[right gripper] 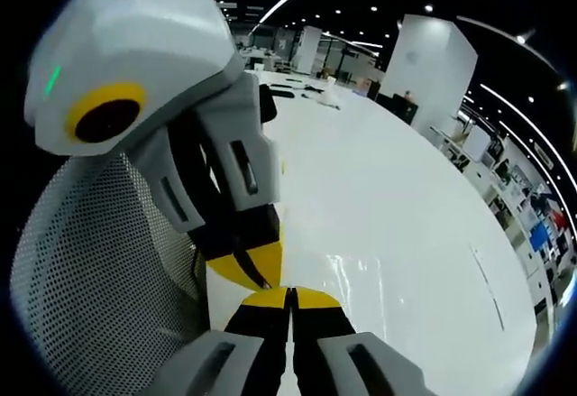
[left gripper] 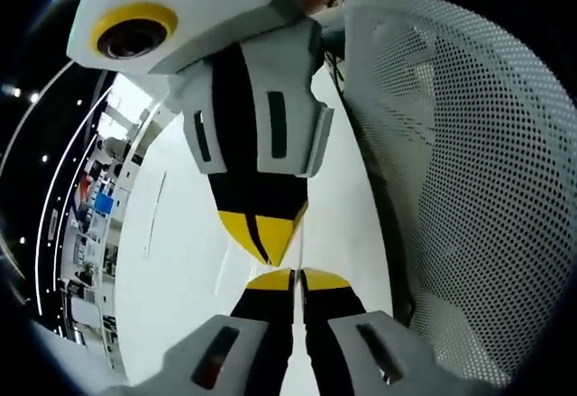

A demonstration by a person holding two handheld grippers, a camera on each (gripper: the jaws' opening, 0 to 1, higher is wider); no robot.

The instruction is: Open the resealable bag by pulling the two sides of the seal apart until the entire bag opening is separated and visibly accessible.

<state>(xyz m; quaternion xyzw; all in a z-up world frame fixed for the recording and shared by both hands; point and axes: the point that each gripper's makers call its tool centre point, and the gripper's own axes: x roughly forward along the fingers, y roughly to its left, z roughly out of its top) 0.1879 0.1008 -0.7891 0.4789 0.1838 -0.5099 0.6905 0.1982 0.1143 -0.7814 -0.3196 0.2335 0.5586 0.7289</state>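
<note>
While the two tools meet nose to nose, no bag can be made out between or around their tips, so where it lies relative to either one cannot be told. In the left gripper view the left gripper rises from the bottom with its yellow-tipped jaws pressed together, nothing visible between them, and the right gripper points down at it from just ahead (its tips likewise closed to a point). In the right gripper view the right gripper shows the same narrow, empty closure, with the left gripper angled in from its left, tips nearly touching. A white mesh chair back stands close beside both tools, over a glossy white floor.
</note>
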